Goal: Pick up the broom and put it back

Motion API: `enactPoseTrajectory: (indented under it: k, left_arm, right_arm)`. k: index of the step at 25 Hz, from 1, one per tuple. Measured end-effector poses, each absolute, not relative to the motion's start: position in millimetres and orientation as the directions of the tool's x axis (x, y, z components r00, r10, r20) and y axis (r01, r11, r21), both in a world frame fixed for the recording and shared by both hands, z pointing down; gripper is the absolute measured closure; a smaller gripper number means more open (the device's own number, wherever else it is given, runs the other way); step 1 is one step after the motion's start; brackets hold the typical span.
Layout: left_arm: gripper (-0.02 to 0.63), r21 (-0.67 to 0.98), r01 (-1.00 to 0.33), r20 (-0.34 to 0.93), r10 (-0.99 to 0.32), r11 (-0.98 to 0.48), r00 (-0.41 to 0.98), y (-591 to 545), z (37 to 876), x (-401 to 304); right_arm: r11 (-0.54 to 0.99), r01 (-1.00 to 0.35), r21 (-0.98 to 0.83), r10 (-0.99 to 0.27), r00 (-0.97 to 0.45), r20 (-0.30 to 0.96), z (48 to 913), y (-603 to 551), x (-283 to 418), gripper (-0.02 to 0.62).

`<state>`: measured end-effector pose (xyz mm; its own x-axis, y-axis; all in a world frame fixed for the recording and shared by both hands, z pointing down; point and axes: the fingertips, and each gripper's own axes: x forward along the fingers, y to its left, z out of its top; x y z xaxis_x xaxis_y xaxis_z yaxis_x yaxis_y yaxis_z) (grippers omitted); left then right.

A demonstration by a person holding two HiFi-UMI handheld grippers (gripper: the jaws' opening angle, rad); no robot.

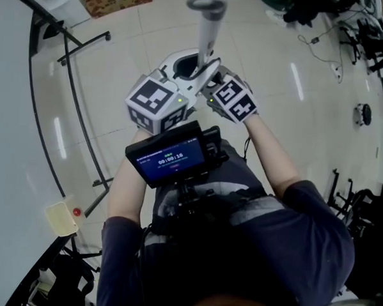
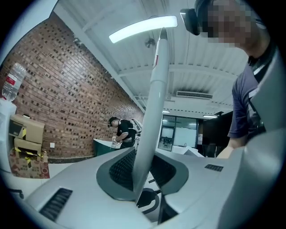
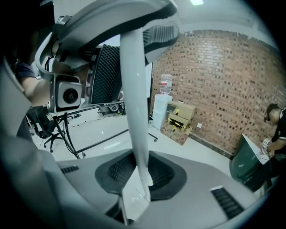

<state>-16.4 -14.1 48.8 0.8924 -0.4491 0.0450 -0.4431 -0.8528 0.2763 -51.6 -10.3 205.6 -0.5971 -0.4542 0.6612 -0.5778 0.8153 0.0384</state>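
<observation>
Left tongs point(image 1: 186, 69) point(image 2: 143, 179) are clamped on the white handle of the broom point(image 1: 209, 28) point(image 2: 154, 112) point(image 3: 136, 98), with the dark ribbed pads pressing it from both sides. Right tongs point(image 1: 211, 76) point(image 3: 138, 179) are closed on the same handle just below, and the 2 sit side by side in front of the person's chest. The handle rises between them toward the head camera, with its rounded end uppermost. The brush end shows in none of the 3 views.

The pale tiled floor point(image 1: 260, 57) spreads beneath. A brick wall point(image 3: 223, 80) point(image 2: 67, 89) runs along 1 side of the room. A black metal rail point(image 1: 72, 104) curves across the floor at the left of the head view. Cardboard boxes point(image 3: 181, 118) stand against the wall, beside a white stand with a water bottle point(image 3: 166, 84) on top. A small lit screen point(image 1: 169, 155) hangs at the person's chest, just under the tongs.
</observation>
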Motion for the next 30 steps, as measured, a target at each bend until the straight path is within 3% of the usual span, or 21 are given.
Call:
enactPoseTrajectory:
  k: [7,16,19,24,30]
  left_arm:
    - [0.528,0.264,-0.490,0.060,-0.493,-0.831,0.868,-21.3,46.6,-32.4]
    - [0.529,0.181,-0.501,0.062,-0.499,-0.846,0.864,-11.1,41.0,-30.5]
    - [0.528,0.148,-0.479,0.064,-0.475,-0.865,0.878,10.4,37.1,9.4]
    - [0.462,0.245,-0.354,-0.027,-0.372,-0.903,0.928,40.3,22.9,80.6]
    - [0.505,0.156,-0.443,0.015,-0.446,-0.883,0.895,57.3,16.8,133.3]
  right_arm:
    - [0.832,-0.533,0.156,-0.480,-0.550,0.684,202.7,-16.3,-65.7,0.492]
    - [0.838,-0.524,0.153,-0.487,-0.590,0.645,197.6,-10.7,-76.3,0.492]
    - [0.848,-0.501,0.173,-0.484,-0.598,0.639,192.1,5.3,-45.6,0.491]
    - [0.867,-0.454,0.208,-0.476,-0.624,0.620,175.0,31.7,10.4,0.491]
    - [0.859,-0.484,0.166,-0.476,-0.637,0.606,172.6,58.9,77.5,0.486]
